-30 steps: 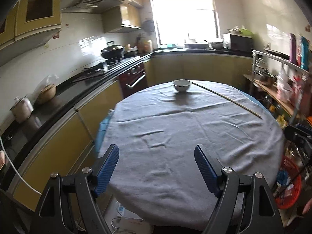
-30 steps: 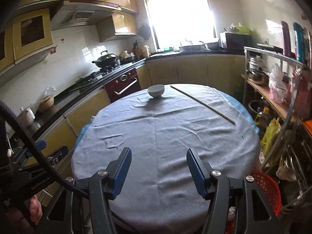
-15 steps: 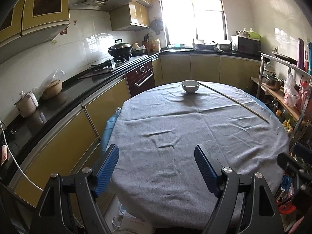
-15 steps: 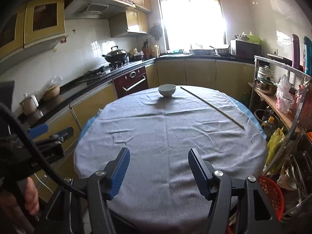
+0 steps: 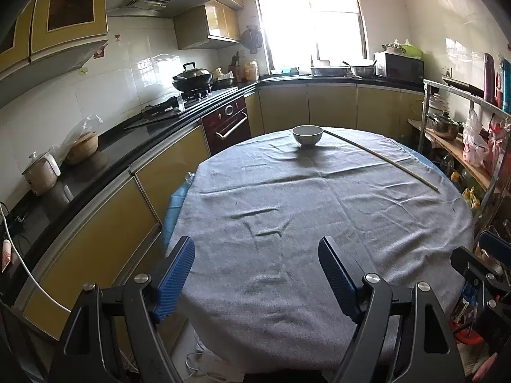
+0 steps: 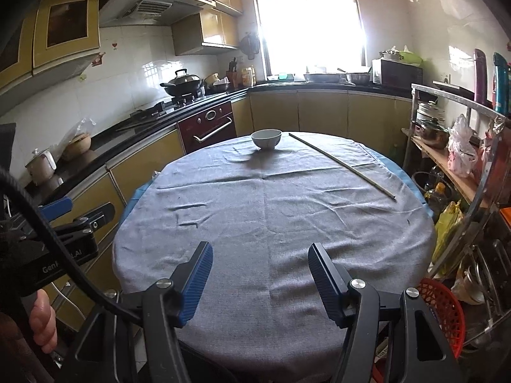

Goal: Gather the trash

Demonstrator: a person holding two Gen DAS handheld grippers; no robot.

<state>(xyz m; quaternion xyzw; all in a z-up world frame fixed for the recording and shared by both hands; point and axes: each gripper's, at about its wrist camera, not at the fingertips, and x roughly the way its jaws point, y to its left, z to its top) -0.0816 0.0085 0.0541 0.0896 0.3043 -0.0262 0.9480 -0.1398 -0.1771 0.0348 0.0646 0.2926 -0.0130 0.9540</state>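
A round table under a wrinkled grey cloth (image 5: pixel 319 223) fills both views. At its far edge stands a small white ceramic bowl (image 5: pixel 307 135); just right of the bowl a long thin pale stick (image 5: pixel 380 157) slants across the cloth toward the table's right rim. Over the near edge, the left gripper (image 5: pixel 255 274) and right gripper (image 6: pixel 258 274) hang spread — blue-padded jaws apart, nothing between them.

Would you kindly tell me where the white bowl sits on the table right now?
In both wrist views the bowl stands at the table's far edge, just left of the long thin stick, in front of the window-side cabinets.
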